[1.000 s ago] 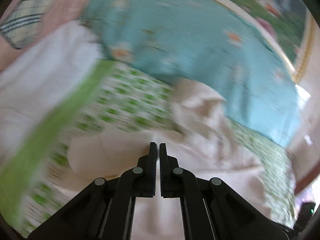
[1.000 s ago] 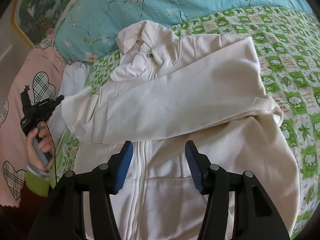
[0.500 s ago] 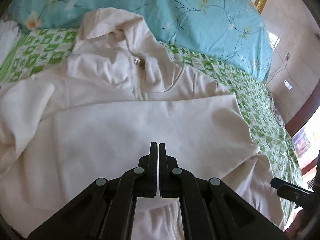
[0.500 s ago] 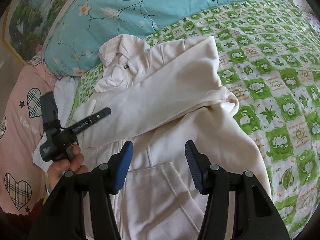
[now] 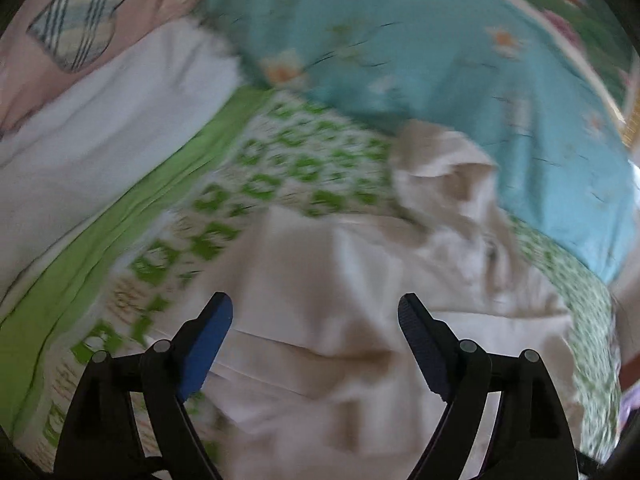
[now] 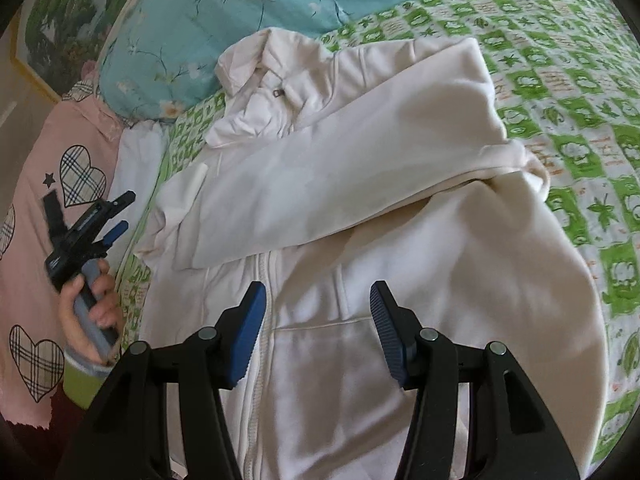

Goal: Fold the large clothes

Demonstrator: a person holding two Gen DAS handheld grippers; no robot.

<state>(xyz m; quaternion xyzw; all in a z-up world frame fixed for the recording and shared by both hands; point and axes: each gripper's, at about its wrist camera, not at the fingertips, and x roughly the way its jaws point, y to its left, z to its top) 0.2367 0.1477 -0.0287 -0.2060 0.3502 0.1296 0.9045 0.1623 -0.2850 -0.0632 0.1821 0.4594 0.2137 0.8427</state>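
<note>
Below both wide-spread tools, left [image 5: 315, 312] and right [image 6: 317, 300], lies the cream hoodie [image 6: 360, 208], ungripped.

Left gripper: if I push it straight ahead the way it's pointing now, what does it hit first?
Most likely the cream hoodie. The left gripper is open, with the folded fabric lying between and ahead of its fingers. The view is motion-blurred, so depth is uncertain.
</note>
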